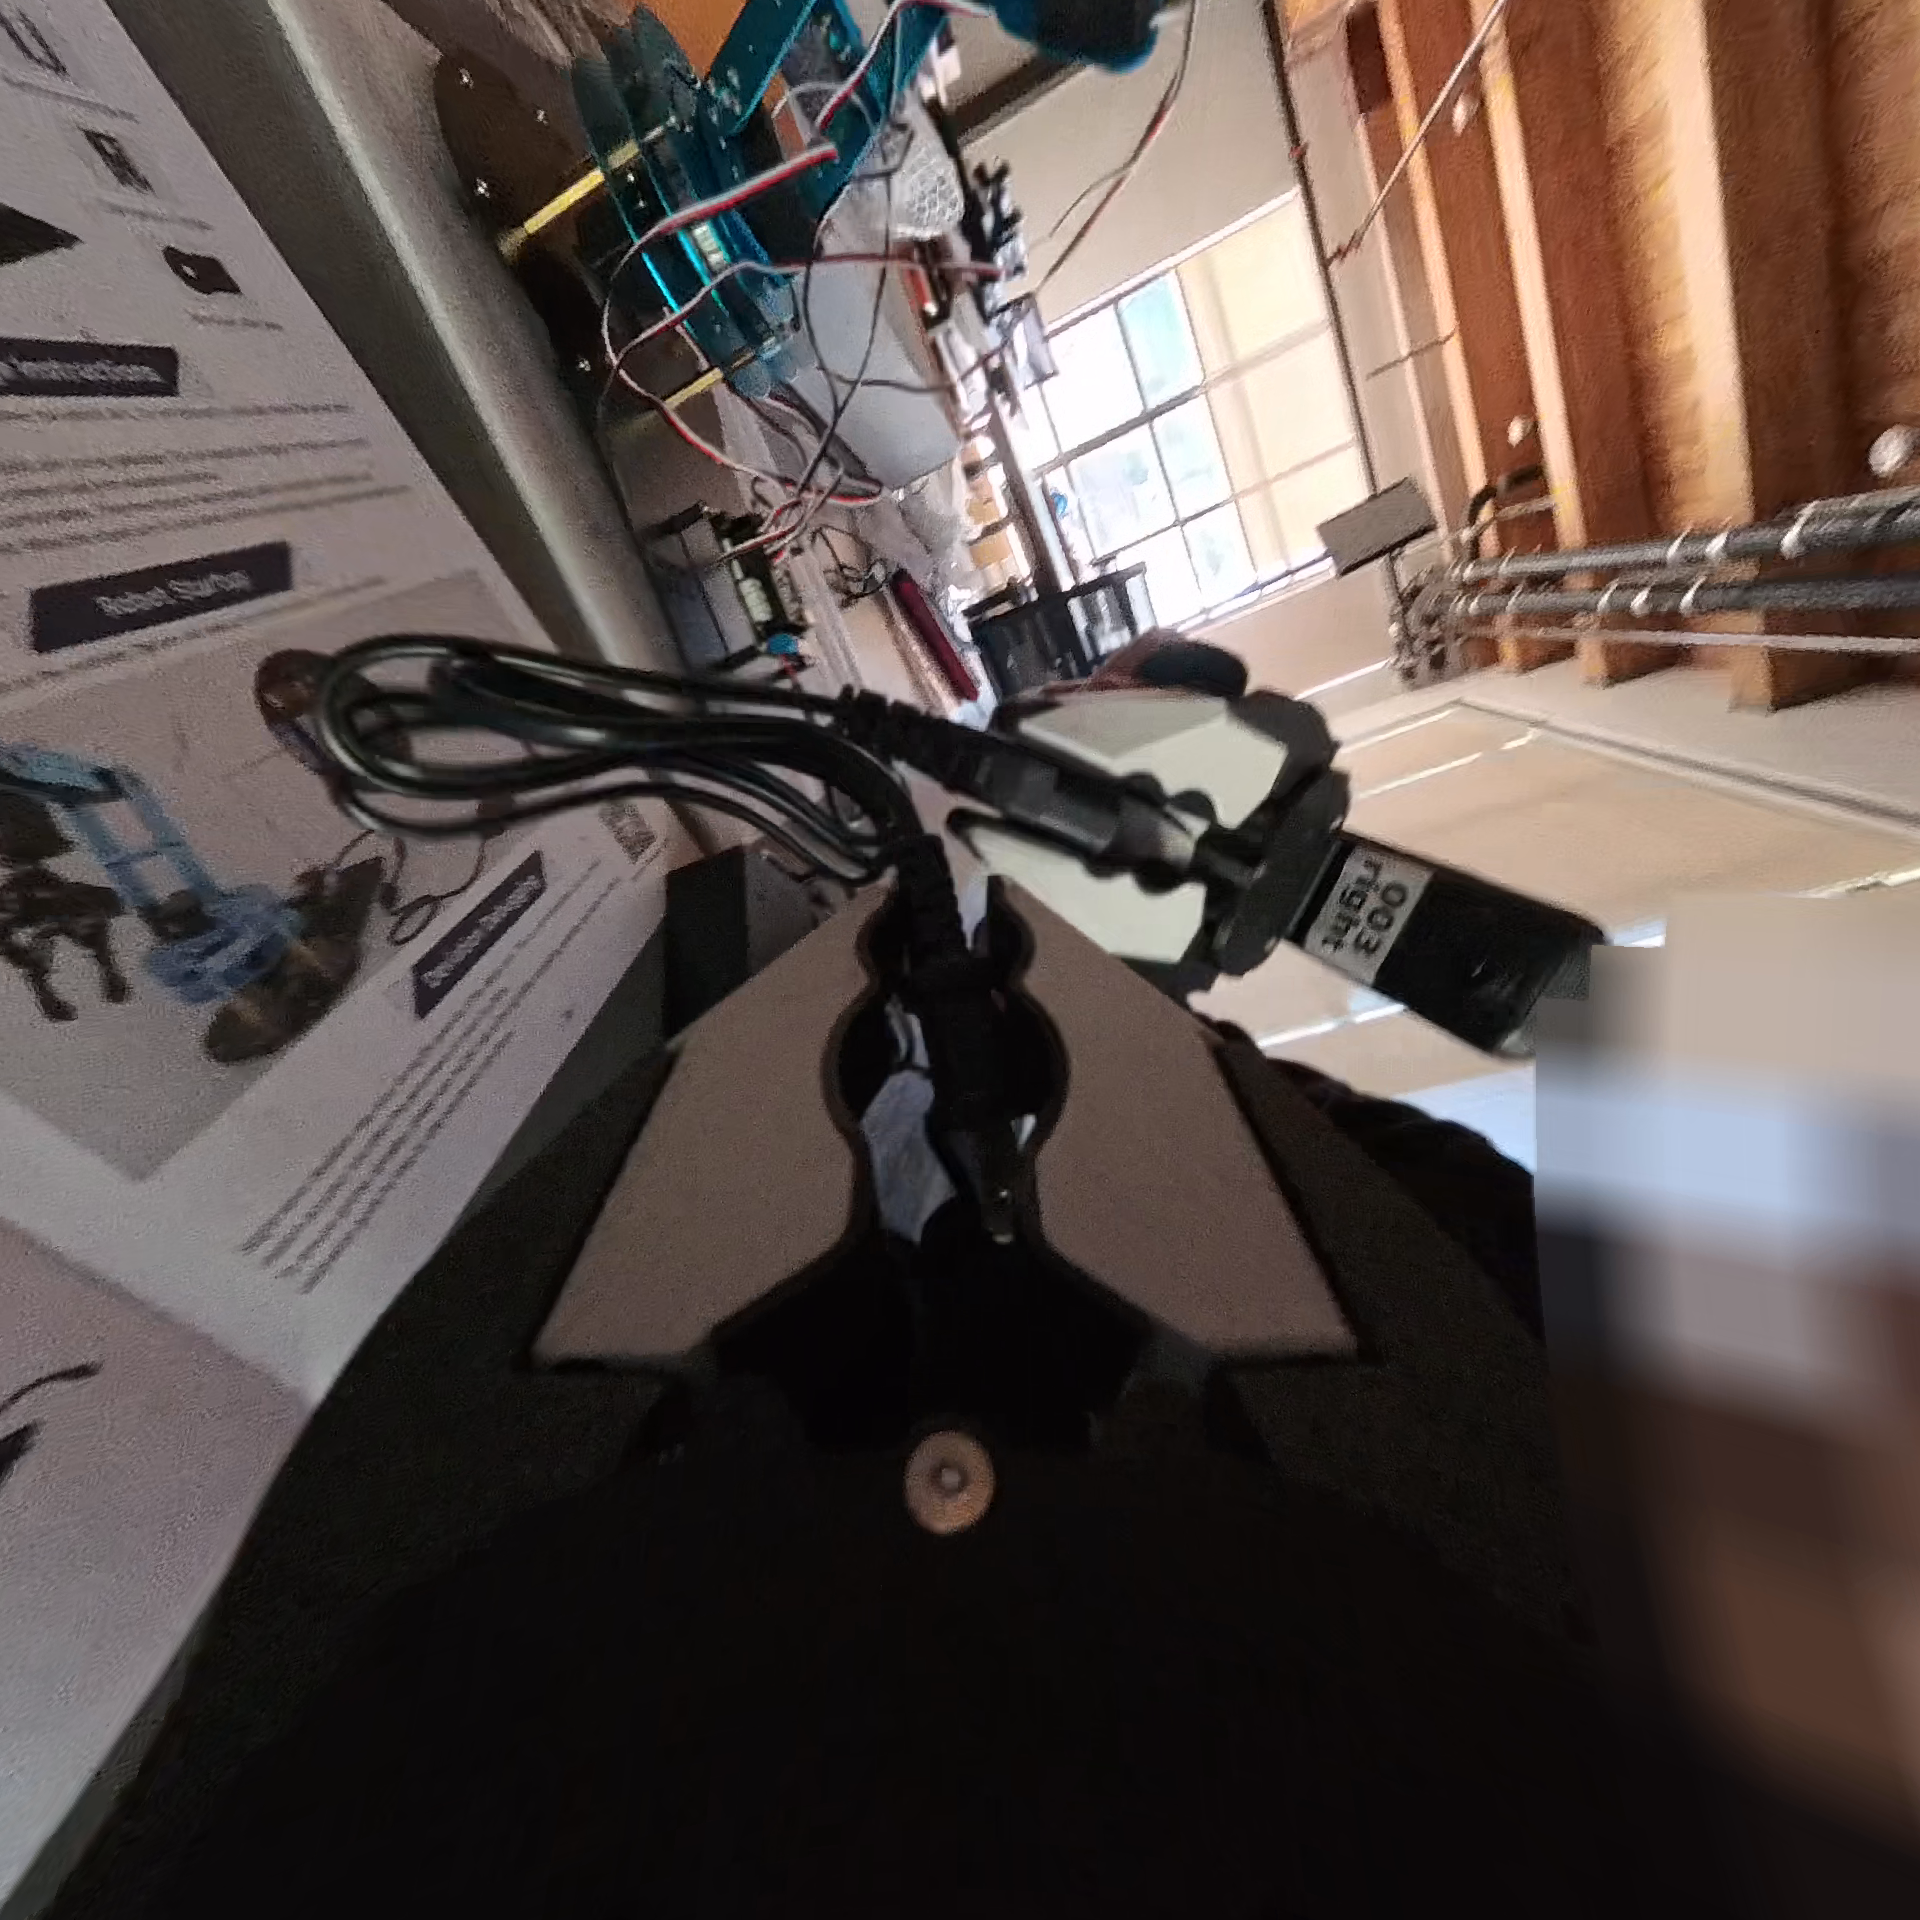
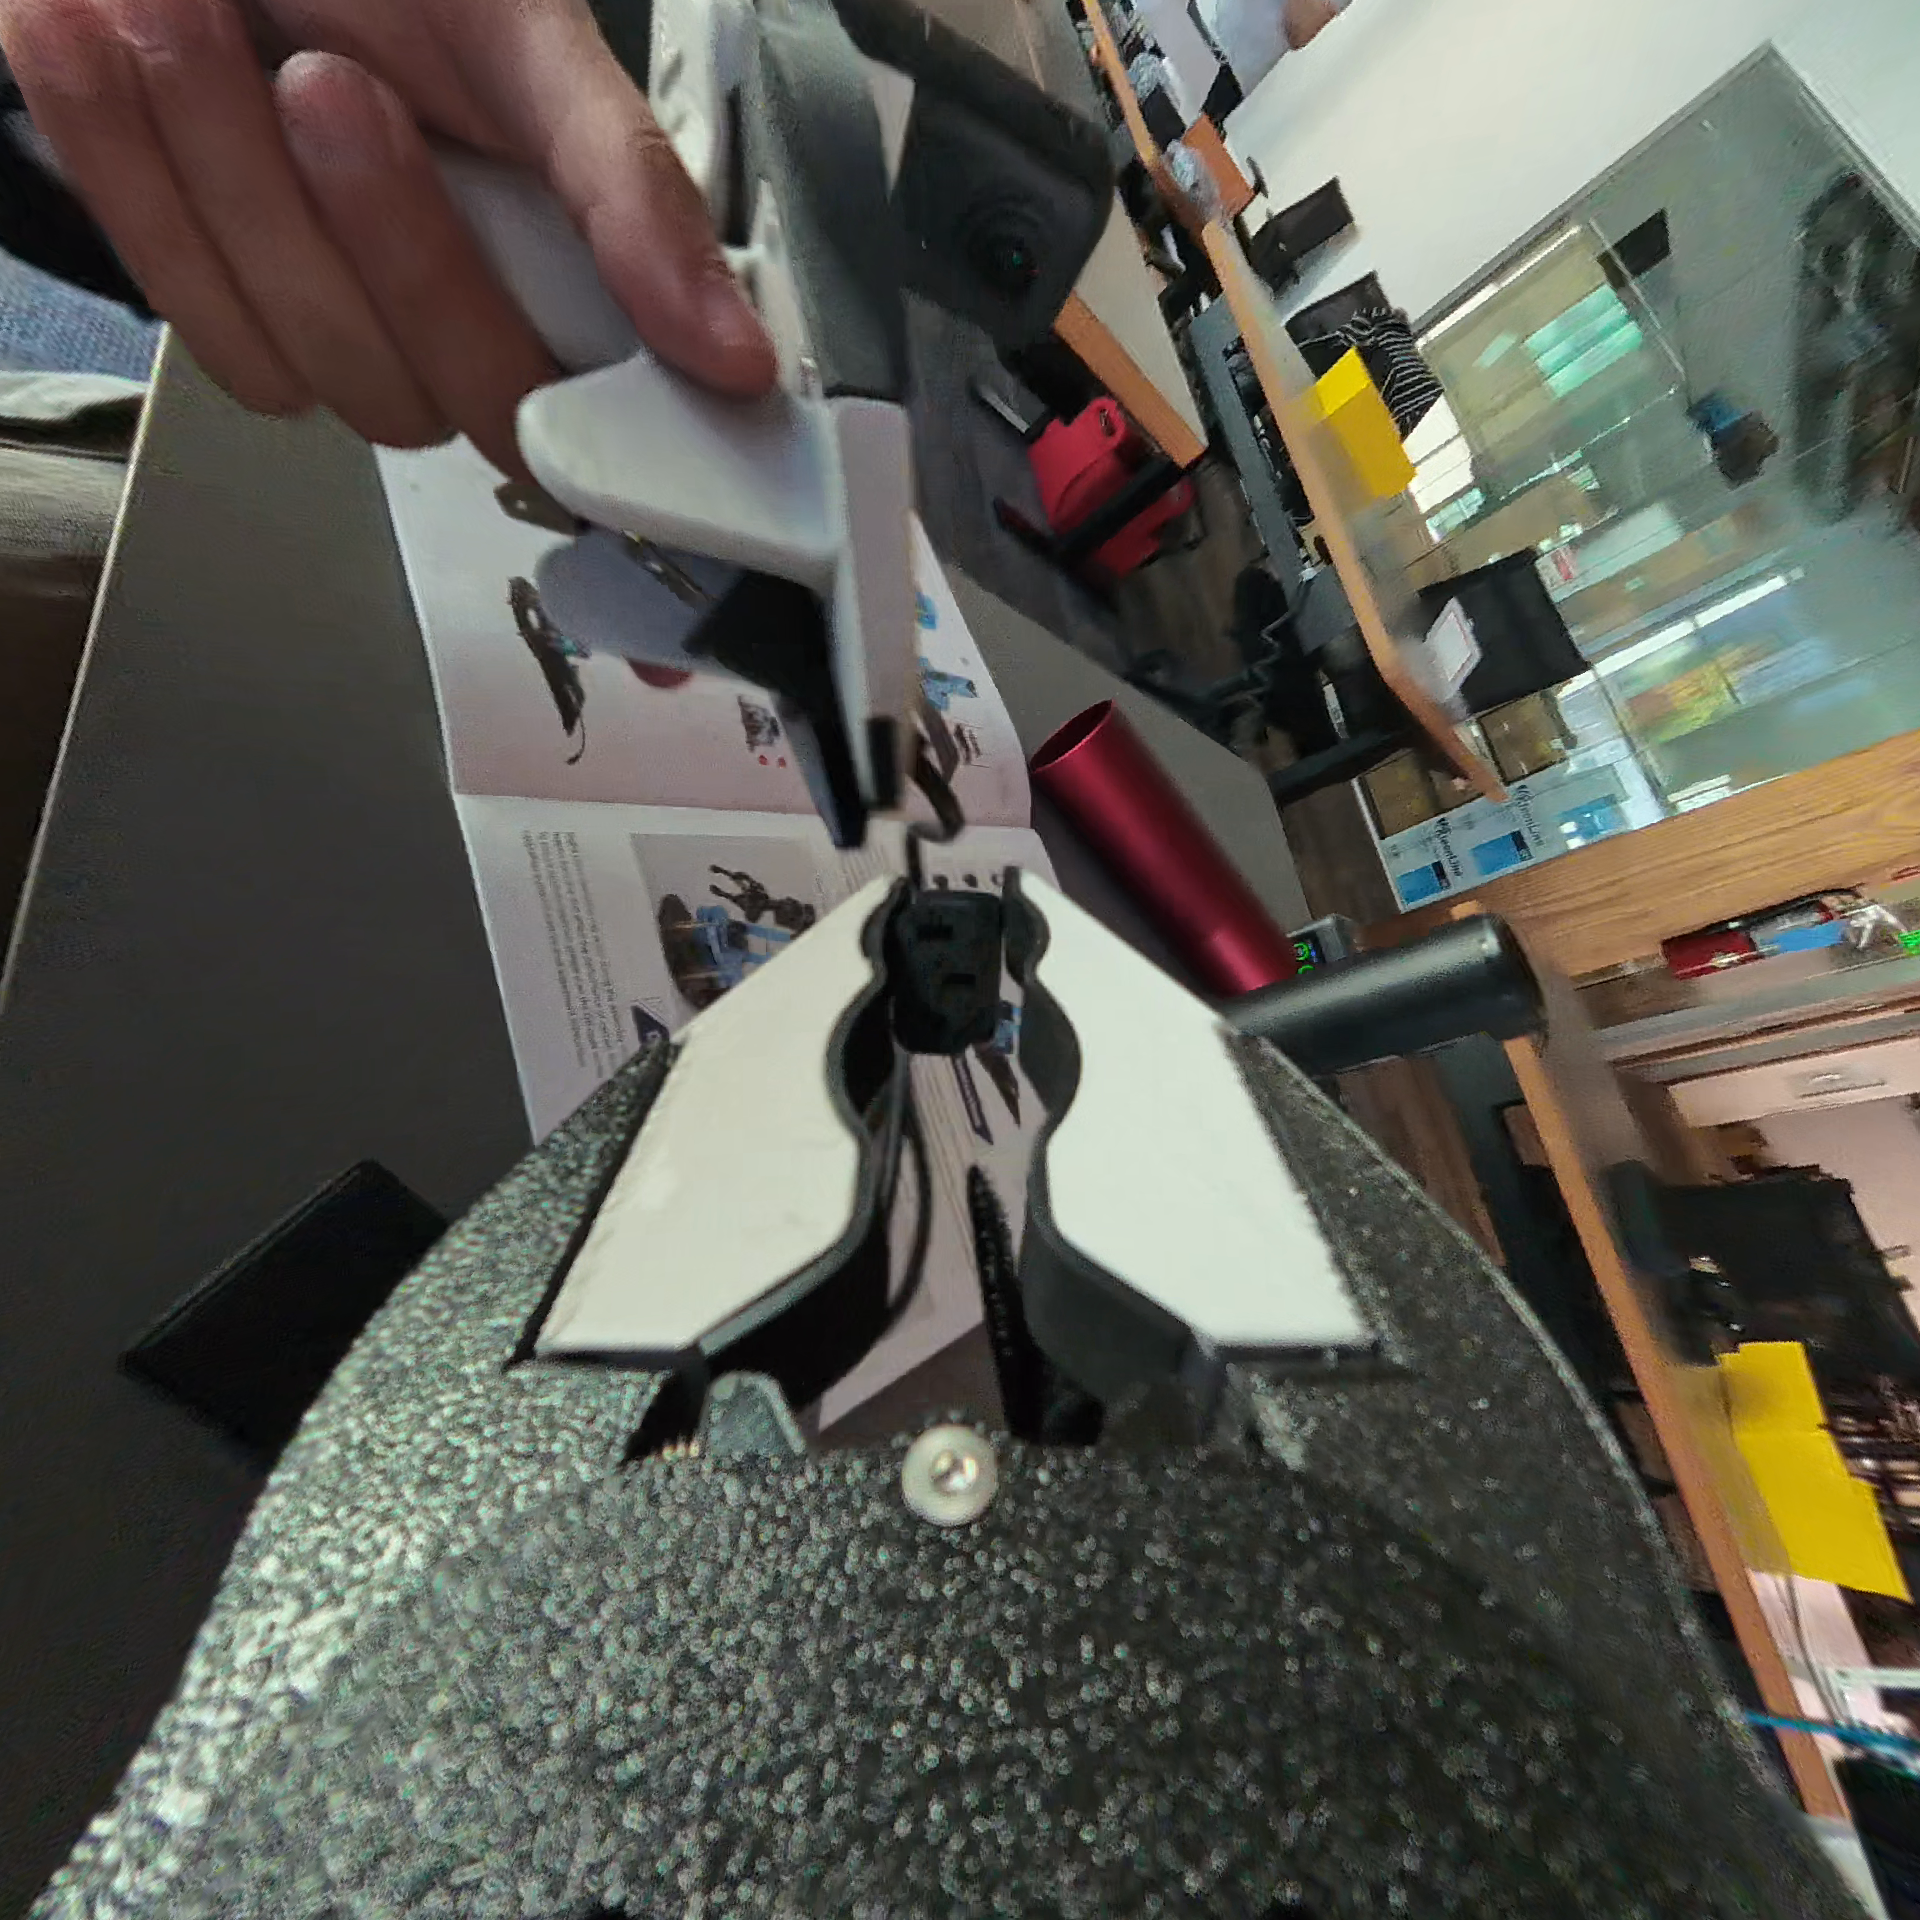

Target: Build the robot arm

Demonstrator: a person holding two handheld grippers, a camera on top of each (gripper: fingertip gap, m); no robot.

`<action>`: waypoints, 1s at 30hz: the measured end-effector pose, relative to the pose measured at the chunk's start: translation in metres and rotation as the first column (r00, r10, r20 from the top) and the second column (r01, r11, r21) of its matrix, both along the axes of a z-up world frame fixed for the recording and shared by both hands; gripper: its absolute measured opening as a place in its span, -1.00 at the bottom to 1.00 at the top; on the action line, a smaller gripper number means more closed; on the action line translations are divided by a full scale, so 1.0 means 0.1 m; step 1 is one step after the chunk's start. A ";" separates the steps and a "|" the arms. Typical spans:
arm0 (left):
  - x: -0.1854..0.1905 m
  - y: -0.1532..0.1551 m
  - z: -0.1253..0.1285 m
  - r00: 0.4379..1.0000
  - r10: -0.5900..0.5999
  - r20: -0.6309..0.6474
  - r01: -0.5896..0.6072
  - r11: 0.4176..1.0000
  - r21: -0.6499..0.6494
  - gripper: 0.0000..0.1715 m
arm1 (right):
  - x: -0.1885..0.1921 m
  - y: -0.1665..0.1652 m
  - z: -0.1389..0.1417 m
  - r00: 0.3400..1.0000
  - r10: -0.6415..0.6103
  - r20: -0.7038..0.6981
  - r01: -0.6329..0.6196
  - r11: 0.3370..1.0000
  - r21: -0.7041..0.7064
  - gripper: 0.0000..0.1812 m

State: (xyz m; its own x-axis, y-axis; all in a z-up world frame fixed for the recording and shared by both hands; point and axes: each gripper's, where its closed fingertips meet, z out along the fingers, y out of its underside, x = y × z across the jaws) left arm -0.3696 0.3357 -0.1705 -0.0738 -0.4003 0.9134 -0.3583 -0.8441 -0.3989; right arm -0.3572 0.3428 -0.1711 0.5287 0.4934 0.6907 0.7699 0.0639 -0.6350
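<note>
A black power cable (image 1: 468, 727) with a bundled loop hangs between my two grippers above an open booklet. My left gripper (image 1: 940, 920) is shut on the ribbed neck of one plug (image 1: 956, 1049), whose metal prongs point back toward the camera. My right gripper (image 1: 982, 774) comes in from the right and is shut on the cable's other connector. In the right wrist view my right gripper (image 2: 951, 899) pinches that black two-slot connector (image 2: 943, 971) at its fingertips. The left gripper (image 2: 868, 795), held by a hand (image 2: 312, 208), hangs just above it, tip to tip.
An open printed booklet (image 2: 592, 790) lies on the grey table (image 2: 260, 831). A red cylinder (image 2: 1153, 862) and a black cylinder (image 2: 1392, 997) lie beside it. A black box (image 2: 270, 1299) sits at the left. A blue robot-arm kit with loose wires (image 1: 717, 239) stands behind the booklet.
</note>
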 end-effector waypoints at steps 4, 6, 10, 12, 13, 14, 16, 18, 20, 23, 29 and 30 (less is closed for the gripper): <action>-0.42 0.42 -0.19 0.987 0.074 -0.143 -0.011 0.918 0.397 -0.88 | 0.37 0.05 0.25 0.991 -0.038 -0.127 0.037 0.999 -0.012 -0.83; -0.87 1.03 -0.19 0.942 0.272 -0.197 -0.104 0.796 0.597 -0.88 | 0.79 0.03 0.53 0.965 -0.107 -0.241 0.110 0.994 -0.002 -0.83; -1.96 2.01 0.37 0.864 0.500 -0.066 -0.388 0.743 0.546 -0.88 | 1.66 -0.44 1.11 0.783 -0.139 -0.606 0.161 0.987 -0.018 -0.83; -2.18 2.06 0.70 0.889 0.456 0.036 -0.416 0.774 0.478 -0.89 | 1.72 -0.75 1.16 0.706 -0.070 -0.705 0.031 0.997 -0.068 -0.83; -2.20 2.03 0.78 0.887 0.460 0.044 -0.419 0.759 0.498 -0.89 | 1.66 -0.85 1.13 0.674 -0.058 -0.737 -0.017 0.995 -0.094 -0.83; -2.18 1.99 0.86 0.885 0.462 0.062 -0.427 0.749 0.507 -0.89 | 1.62 -0.91 1.10 0.654 -0.055 -0.755 -0.032 0.994 -0.100 -0.83; -2.19 1.95 1.02 0.891 0.442 0.106 -0.426 0.731 0.533 -0.89 | 1.66 -1.07 1.06 0.585 -0.057 -0.809 -0.095 0.986 -0.138 -0.84; -2.23 1.99 1.01 0.879 0.467 0.095 -0.430 0.692 0.579 -0.88 | 1.79 -1.21 1.02 0.537 -0.077 -0.840 -0.104 0.982 -0.157 -0.84; -2.55 2.37 0.97 0.769 0.632 0.100 -0.569 0.603 0.559 -0.89 | 2.22 -1.33 0.99 0.480 -0.144 -0.865 0.018 0.988 -0.154 -0.84; -3.07 2.75 0.83 0.691 0.716 0.100 -0.664 0.575 0.477 -0.90 | 2.87 -1.70 0.94 0.362 -0.173 -0.916 0.108 0.984 -0.143 -0.85; -2.84 2.81 0.59 0.743 0.668 0.035 -0.570 0.605 0.557 -0.88 | 3.39 -2.19 0.94 0.358 -0.186 -0.915 0.176 0.976 -0.129 -0.85; -2.87 2.90 0.60 0.708 0.706 0.031 -0.590 0.566 0.575 -0.89 | 3.42 -2.28 0.94 0.343 -0.168 -0.924 0.156 0.980 -0.120 -0.85</action>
